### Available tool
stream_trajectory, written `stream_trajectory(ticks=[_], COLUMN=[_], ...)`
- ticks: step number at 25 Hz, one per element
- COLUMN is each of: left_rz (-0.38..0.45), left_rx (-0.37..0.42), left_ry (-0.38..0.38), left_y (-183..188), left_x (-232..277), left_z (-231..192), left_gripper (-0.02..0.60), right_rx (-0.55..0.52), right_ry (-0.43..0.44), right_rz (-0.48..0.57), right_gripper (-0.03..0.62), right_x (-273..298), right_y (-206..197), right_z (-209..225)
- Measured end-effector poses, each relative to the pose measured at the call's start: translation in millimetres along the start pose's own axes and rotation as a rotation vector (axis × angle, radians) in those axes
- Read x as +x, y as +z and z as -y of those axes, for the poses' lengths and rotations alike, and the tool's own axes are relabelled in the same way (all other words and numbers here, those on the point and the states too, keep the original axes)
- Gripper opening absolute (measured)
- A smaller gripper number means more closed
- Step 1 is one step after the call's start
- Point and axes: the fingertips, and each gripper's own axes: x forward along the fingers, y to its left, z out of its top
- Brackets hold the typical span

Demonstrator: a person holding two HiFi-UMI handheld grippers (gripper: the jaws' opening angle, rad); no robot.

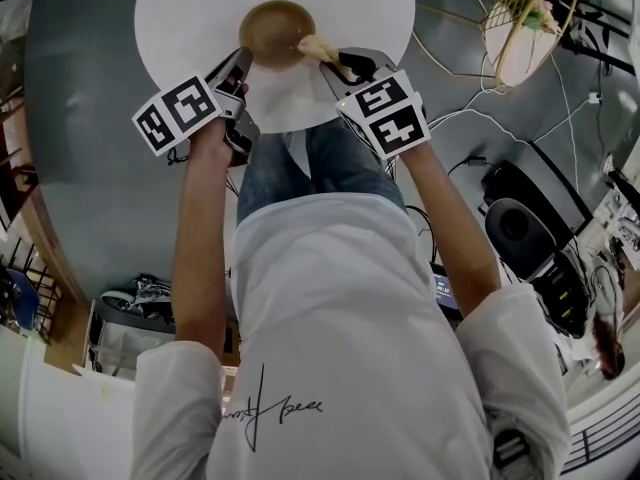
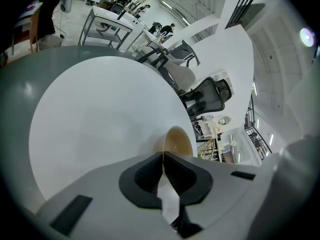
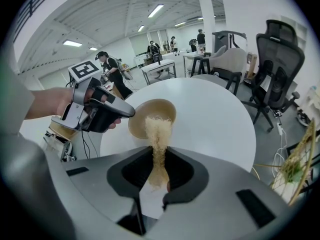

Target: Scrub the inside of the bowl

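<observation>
Bowl [image 1: 275, 28], brown, is at the near edge of the round white table [image 1: 190, 18], with the left gripper [image 1: 243, 60] at its left side and the right gripper [image 1: 345, 66] at its right. Left gripper jaws are closed together on the bowl's thin rim, pinching it at the tips. Right gripper jaws are clamped on a pale fibrous scrubber [image 1: 318, 48], whose far end reaches over the rim and lies against the inside of the bowl.
</observation>
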Motion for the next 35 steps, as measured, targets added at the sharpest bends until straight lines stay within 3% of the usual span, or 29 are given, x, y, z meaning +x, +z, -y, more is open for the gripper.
stream_trajectory(ticks=[23, 31, 35], left_rz=[-0.01, -0.001, 0.013], left_rx=[0.063, 0.09, 0.112], left_ry=[-0.007, -0.032, -0.034], left_y=[11, 14, 17], left_x=[-3, -6, -9], left_z=[1, 2, 3], left_gripper=[0.016, 0.178, 0.206], right_rx=[0.001, 0.014, 0.053], right_ry=[-0.016, -0.021, -0.025], right_rz=[-0.018, -0.013, 0.002], right_gripper=[0.084, 0.084, 0.084], right_x=[5, 8, 8], right_y=[25, 30, 32], right_z=[18, 16, 18])
